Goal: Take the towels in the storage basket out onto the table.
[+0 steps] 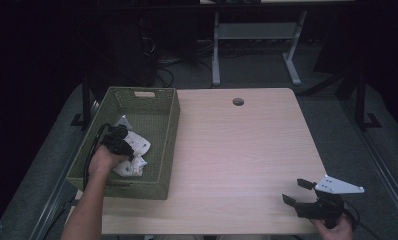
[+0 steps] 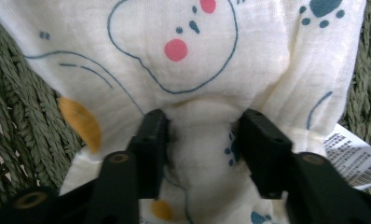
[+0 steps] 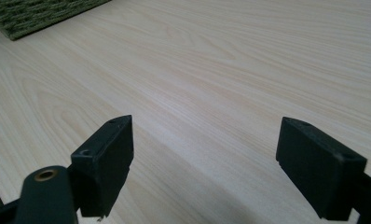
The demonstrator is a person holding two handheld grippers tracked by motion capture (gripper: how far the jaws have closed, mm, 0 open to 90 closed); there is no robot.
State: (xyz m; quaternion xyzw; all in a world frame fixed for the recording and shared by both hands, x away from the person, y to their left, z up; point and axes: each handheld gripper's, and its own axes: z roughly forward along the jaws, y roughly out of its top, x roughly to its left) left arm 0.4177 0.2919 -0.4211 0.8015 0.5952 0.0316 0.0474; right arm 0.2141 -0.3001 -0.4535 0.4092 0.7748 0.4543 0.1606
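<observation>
Left tool [image 1: 121, 137] is down inside the green woven rectangular basket [image 1: 170, 131] at the left edge of the light wood bench [image 1: 247, 150]. Its jaws are pinching a raised fold of the white printed cloth with blue outlines, pink and orange spots [image 2: 193, 70]. The cloth lies crumpled on the basket floor, and a printed label [image 2: 353, 154] sticks out at its edge. Right tool [image 1: 297, 192] sits low over the bench's near right corner, jaws spread wide, nothing between them, well apart from the basket.
</observation>
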